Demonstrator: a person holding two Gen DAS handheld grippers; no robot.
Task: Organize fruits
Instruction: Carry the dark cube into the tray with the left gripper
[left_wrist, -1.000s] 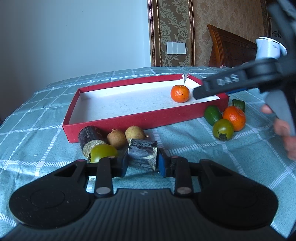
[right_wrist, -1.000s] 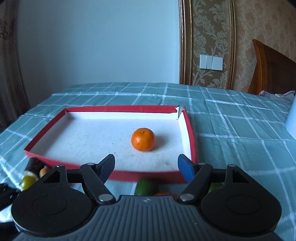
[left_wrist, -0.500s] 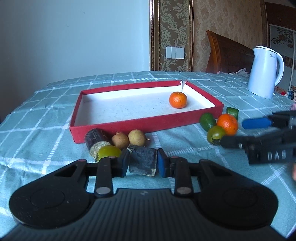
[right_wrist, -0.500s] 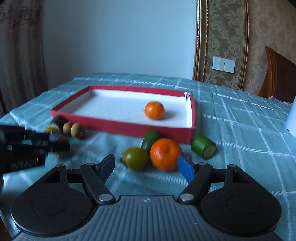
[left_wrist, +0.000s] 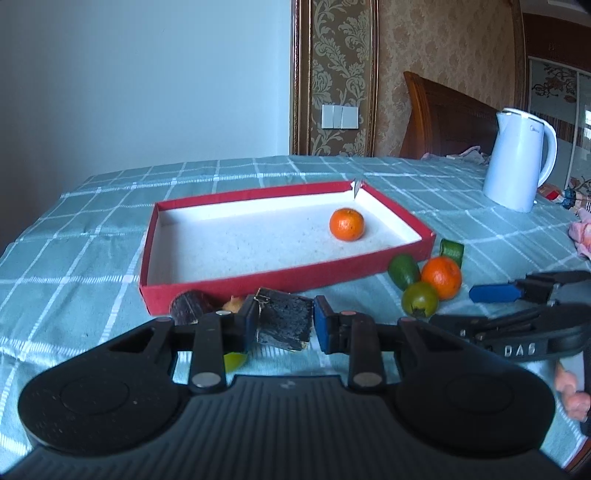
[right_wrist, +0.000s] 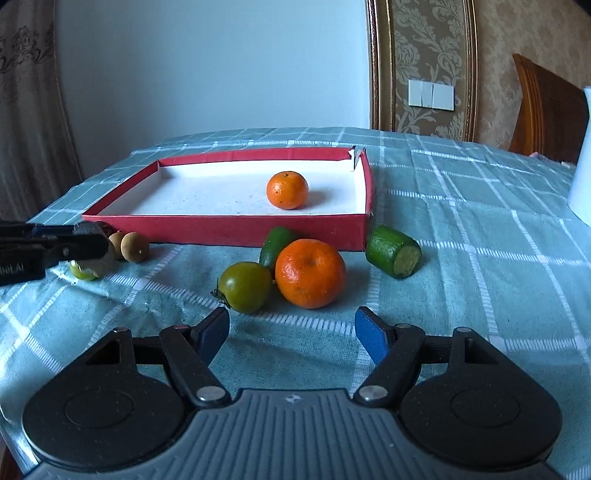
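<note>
left gripper (left_wrist: 284, 323): pinching dark cane chunk (left_wrist: 283, 322), near red tray (left_wrist: 258, 282) front wall; could snag there.
right gripper (right_wrist: 291, 334): spread, empty; could nudge 1 orange (right_wrist: 310, 273) away.

Pale wall (left_wrist: 147, 74), damask-papered wall (left_wrist: 443, 44), wooden headboard (left_wrist: 443, 114), curtain (right_wrist: 26, 110).

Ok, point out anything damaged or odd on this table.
The red tray has a torn far right corner: the wall is split there and a ragged flap of white lining sticks up. Also, the green piece beside the tray is a cut chunk with an exposed flat end, not a whole fruit.
</note>
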